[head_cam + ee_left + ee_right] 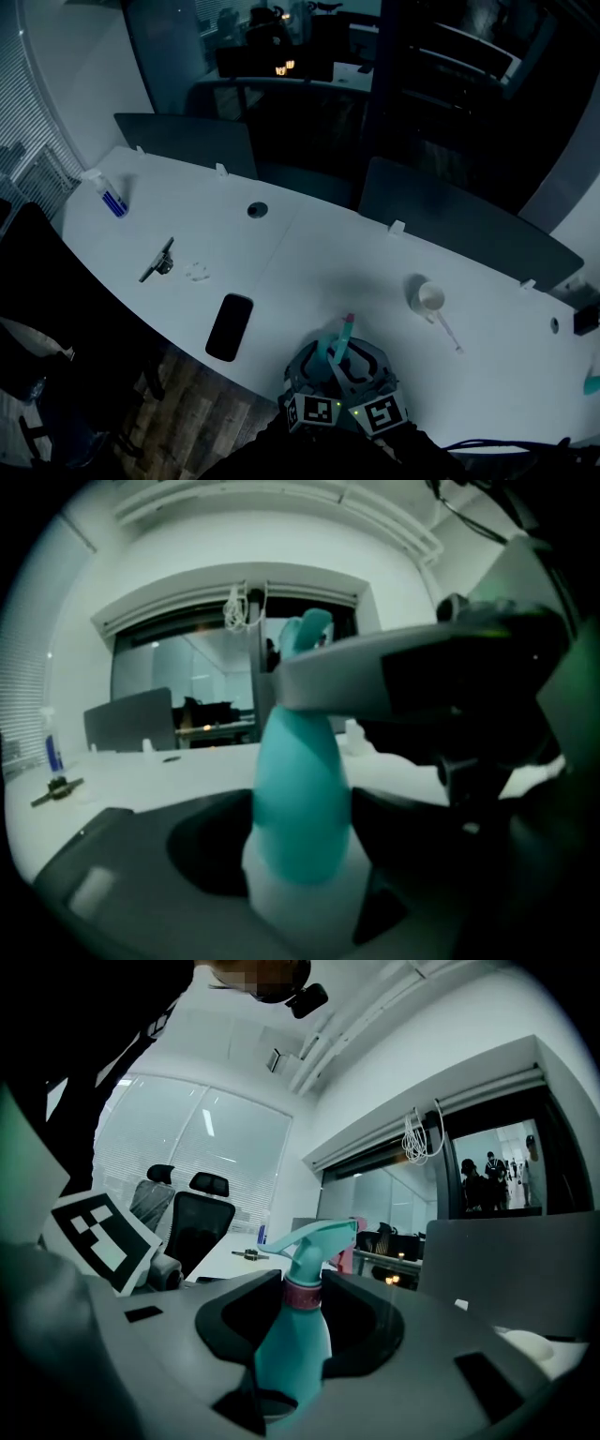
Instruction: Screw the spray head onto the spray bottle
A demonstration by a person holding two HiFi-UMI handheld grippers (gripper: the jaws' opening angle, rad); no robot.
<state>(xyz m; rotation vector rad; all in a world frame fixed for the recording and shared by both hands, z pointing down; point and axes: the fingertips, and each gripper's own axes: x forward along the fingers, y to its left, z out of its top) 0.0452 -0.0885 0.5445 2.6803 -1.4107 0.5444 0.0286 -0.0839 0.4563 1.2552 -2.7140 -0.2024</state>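
Teal spray bottle (292, 1344) sits clamped in left tool (300, 832) and right tool (300, 1309); head view alone shows black phone (230, 326).

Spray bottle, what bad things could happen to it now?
1. The spray bottle is held by the left gripper and right gripper near the desk edge. A slip might drop it to the floor.
2. The grippers are crowded close together, so twisting might knock one against the other.
3. The pink collar under the spray head might go on crooked.
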